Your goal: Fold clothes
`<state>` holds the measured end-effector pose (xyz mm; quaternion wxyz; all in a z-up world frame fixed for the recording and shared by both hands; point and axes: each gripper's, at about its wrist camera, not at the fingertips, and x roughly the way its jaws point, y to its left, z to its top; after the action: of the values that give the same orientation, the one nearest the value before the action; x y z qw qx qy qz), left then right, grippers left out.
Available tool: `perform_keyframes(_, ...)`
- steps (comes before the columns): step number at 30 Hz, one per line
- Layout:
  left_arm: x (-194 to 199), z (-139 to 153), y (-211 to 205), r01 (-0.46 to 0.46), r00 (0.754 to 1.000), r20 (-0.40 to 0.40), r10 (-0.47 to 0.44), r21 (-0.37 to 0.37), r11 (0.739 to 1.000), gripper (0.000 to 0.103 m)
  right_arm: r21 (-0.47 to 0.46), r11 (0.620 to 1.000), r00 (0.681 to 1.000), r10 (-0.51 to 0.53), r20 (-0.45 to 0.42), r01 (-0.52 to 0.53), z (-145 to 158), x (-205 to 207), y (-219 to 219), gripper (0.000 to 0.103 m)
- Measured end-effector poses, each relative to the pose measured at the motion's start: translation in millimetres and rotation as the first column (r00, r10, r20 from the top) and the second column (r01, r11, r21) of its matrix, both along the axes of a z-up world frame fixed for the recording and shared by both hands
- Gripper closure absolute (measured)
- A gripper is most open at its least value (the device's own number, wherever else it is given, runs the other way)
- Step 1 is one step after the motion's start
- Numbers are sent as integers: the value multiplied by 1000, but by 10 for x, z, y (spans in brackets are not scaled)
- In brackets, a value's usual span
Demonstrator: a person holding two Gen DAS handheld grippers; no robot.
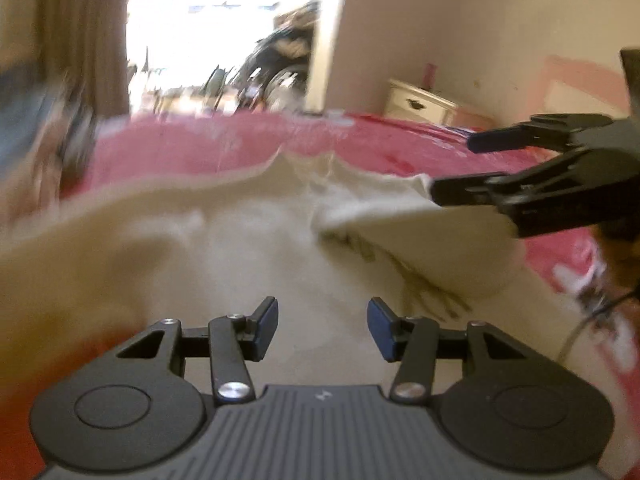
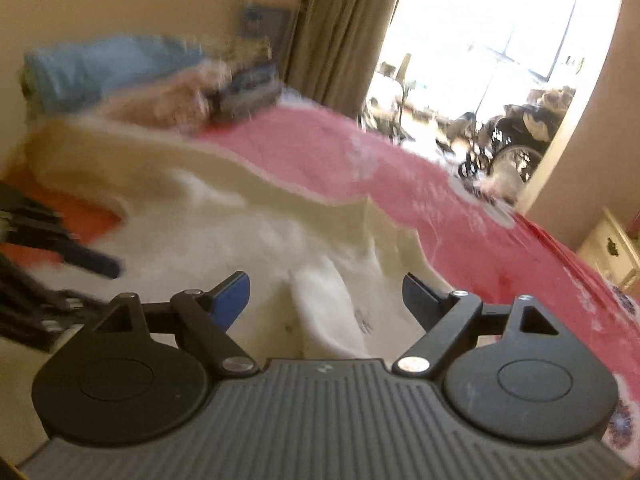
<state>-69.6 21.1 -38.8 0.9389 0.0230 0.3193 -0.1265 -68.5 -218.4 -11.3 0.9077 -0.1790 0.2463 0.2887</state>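
Observation:
A cream garment (image 1: 224, 240) lies spread and rumpled on a pink bedspread (image 1: 192, 148); it also shows in the right wrist view (image 2: 240, 216). My left gripper (image 1: 322, 328) is open just above the garment, with nothing between its blue pads. My right gripper (image 2: 326, 300) is open over a raised fold of the cloth (image 2: 332, 312). In the left wrist view the right gripper (image 1: 452, 168) comes in from the right, its jaws apart at the garment's right edge. In the right wrist view the left gripper's fingers (image 2: 92, 262) show at the left edge. Both views are blurred.
A blue pillow (image 2: 108, 64) and a pile of dark and tan things (image 2: 224, 88) lie at the head of the bed. A white nightstand (image 1: 420, 104) stands by the wall. A bright doorway shows a wheelchair (image 2: 516, 140). Brown curtains (image 2: 340, 28) hang beside it.

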Motion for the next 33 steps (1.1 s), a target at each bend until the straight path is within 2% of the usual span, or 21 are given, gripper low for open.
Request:
perform_keyframes(2, 175, 1, -191, 118, 990, 64, -129, 145, 982, 47, 77, 996, 998, -41, -42, 44, 14, -101, -188, 20)
perform_keyframes(4, 329, -62, -421, 216, 960, 108, -259, 305, 927, 49, 98, 991, 993, -78, -92, 87, -59, -204, -367, 20)
perform_keyframes(7, 475, -196, -605, 316, 918, 92, -385, 418, 852, 48, 119, 979, 969, -138, -205, 165, -213, -280, -638, 21)
perform_keyframes(10, 622, -330, -789, 402, 862, 61, -503, 523, 752, 48, 160, 952, 927, -199, -317, 260, -358, -263, -866, 22)
perform_keyframes(14, 817, -508, -1034, 491, 768, -3, -640, 645, 586, 50, 199, 922, 890, -237, -391, 333, -548, -120, -951, 22)
perform_keyframes(15, 866, -553, -1095, 508, 742, -23, -670, 671, 540, 53, 201, 923, 889, -230, -397, 329, -564, -95, -946, 22)
perform_keyframes(16, 914, -574, -1131, 525, 725, -41, -688, 680, 513, 63, 201, 926, 891, -221, -398, 320, -562, -82, -941, 22)
perform_keyframes(17, 961, -543, -1112, 542, 731, -54, -681, 651, 531, 71, 201, 929, 892, -211, -399, 310, -560, -68, -936, 22)
perform_keyframes(18, 1008, -512, -1093, 559, 736, -66, -674, 622, 549, 73, 201, 934, 898, -201, -391, 296, -531, -77, -949, 23)
perform_keyframes(20, 1102, -450, -1055, 588, 745, -93, -661, 560, 584, 84, 190, 954, 925, -154, -347, 230, -376, -112, -996, 24)
perform_keyframes(22, 1181, -360, -1002, 621, 754, -133, -644, 466, 631, 89, 184, 979, 952, -26, -306, 86, -82, -149, -1075, 26)
perform_keyframes(23, 1216, -307, -972, 635, 757, -157, -635, 408, 656, 91, 195, 981, 947, 60, -316, 3, 76, -160, -1118, 26)
perform_keyframes(24, 1254, -245, -927, 643, 762, -181, -622, 335, 689, 91, 216, 973, 926, 155, -343, -83, 235, -167, -1163, 26)
perform_keyframes(26, 1328, -100, -757, 617, 777, -225, -588, 86, 782, 92, 262, 941, 861, 308, -405, -213, 482, -193, -1204, 24)
perform_keyframes(27, 1339, -56, -656, 587, 777, -245, -579, -49, 808, 92, 294, 916, 816, 382, -433, -273, 562, -210, -1204, 23)
perform_keyframes(28, 1295, -66, -535, 550, 770, -262, -582, -188, 813, 92, 331, 883, 763, 458, -456, -332, 618, -230, -1195, 22)
perform_keyframes(29, 1250, -76, -414, 500, 762, -277, -586, -323, 803, 93, 367, 872, 734, 477, -484, -324, 538, -225, -1188, 19)
perform_keyframes(30, 1206, -86, -293, 438, 752, -291, -592, -450, 778, 93, 400, 876, 722, 459, -518, -270, 365, -205, -1182, 17)
perform_keyframes(31, 1162, -96, -172, 365, 741, -304, -599, -567, 738, 96, 429, 878, 707, 442, -552, -214, 192, -184, -1176, 15)
perform_keyframes(33, 1063, -139, 49, 203, 721, -320, -615, -750, 629, 97, 477, 874, 671, 412, -617, -98, -154, -143, -1164, 14)
